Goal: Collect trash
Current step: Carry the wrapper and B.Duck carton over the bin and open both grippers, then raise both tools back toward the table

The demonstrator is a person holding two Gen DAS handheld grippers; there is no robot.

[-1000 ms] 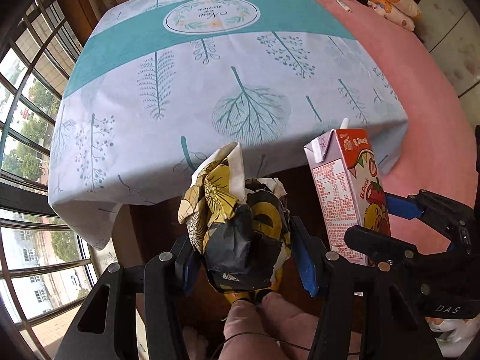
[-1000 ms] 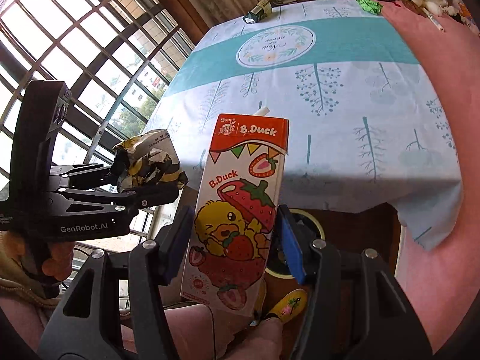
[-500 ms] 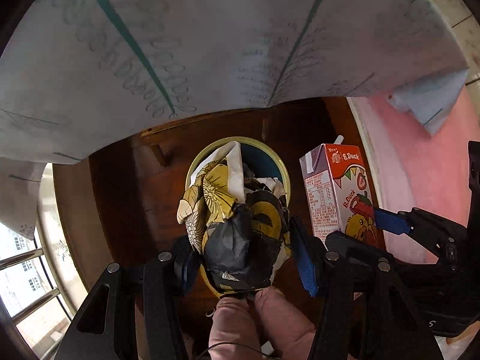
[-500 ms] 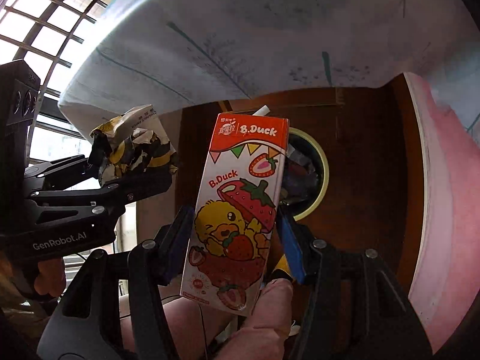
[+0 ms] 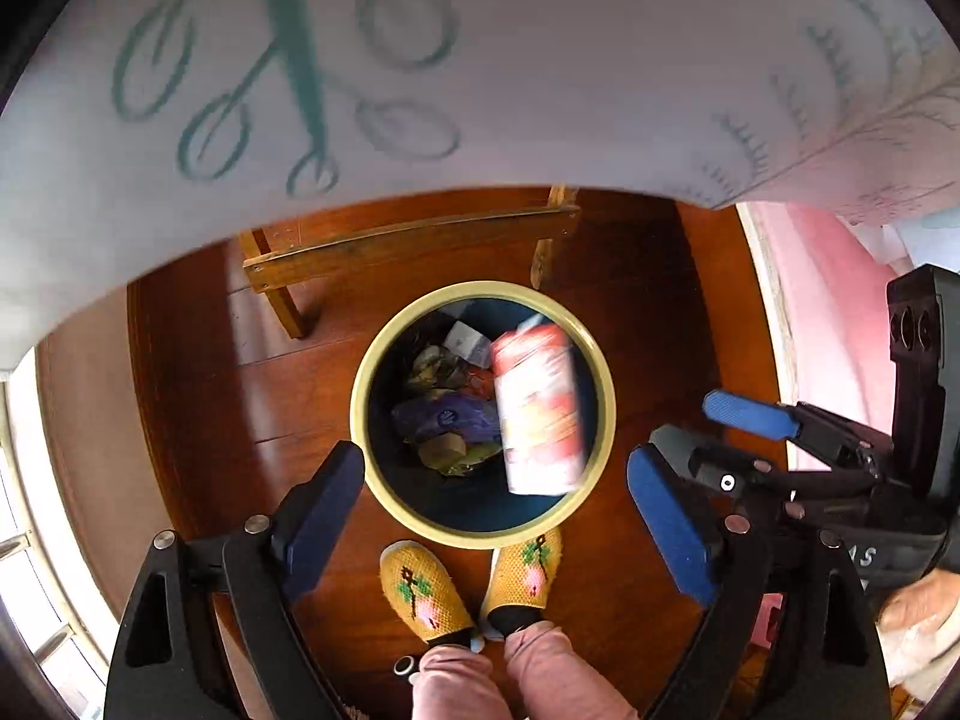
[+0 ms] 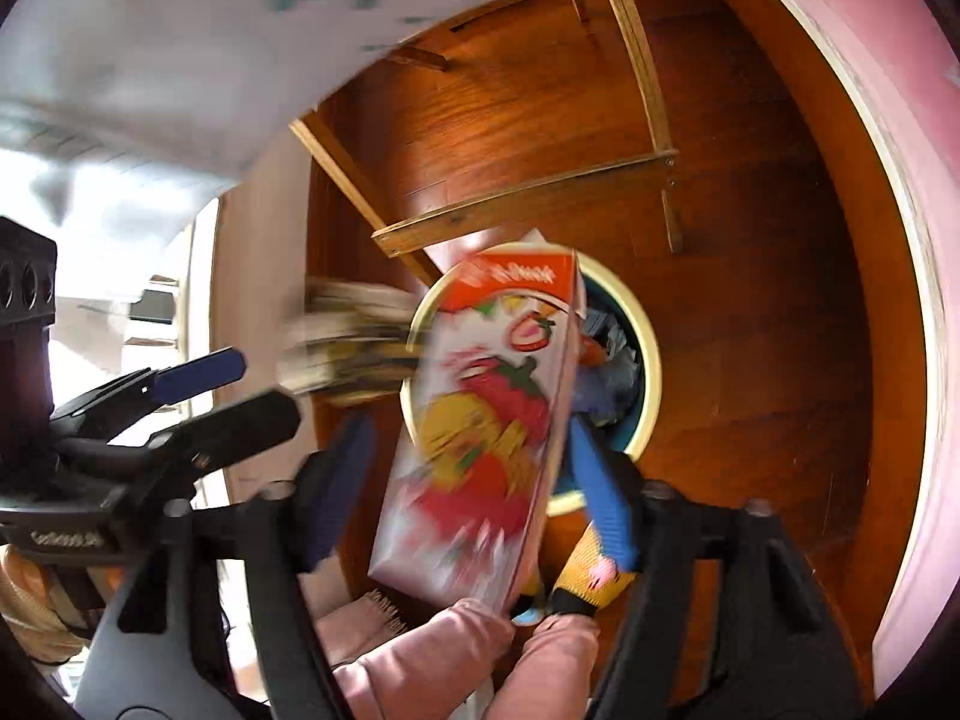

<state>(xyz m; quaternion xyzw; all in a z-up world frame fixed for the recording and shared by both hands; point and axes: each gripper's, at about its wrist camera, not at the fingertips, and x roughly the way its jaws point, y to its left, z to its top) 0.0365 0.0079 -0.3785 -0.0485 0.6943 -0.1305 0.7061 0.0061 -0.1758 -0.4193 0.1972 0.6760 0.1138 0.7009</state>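
A yellow-rimmed bin holding several wrappers stands on the wooden floor right below me. My left gripper hangs over it with its jaws opening and nothing between them. A red and white strawberry drink carton, blurred, is dropping into the bin's mouth. In the right wrist view the carton tilts loose between the opening jaws of my right gripper, clear of the pads. A crumpled yellow and black wrapper streaks through the air beside the bin rim, free of the left gripper.
A leaf-print tablecloth hangs over the far side. Beneath it is the table's pale wooden crossbar. A person's yellow slippers and pink trouser legs stand just before the bin. A pink surface borders the right; a window is on the left.
Both grippers have sunk from table height to just above the bin and opened. The wrapper has left the left gripper and the carton has slipped from the right one; both are falling.
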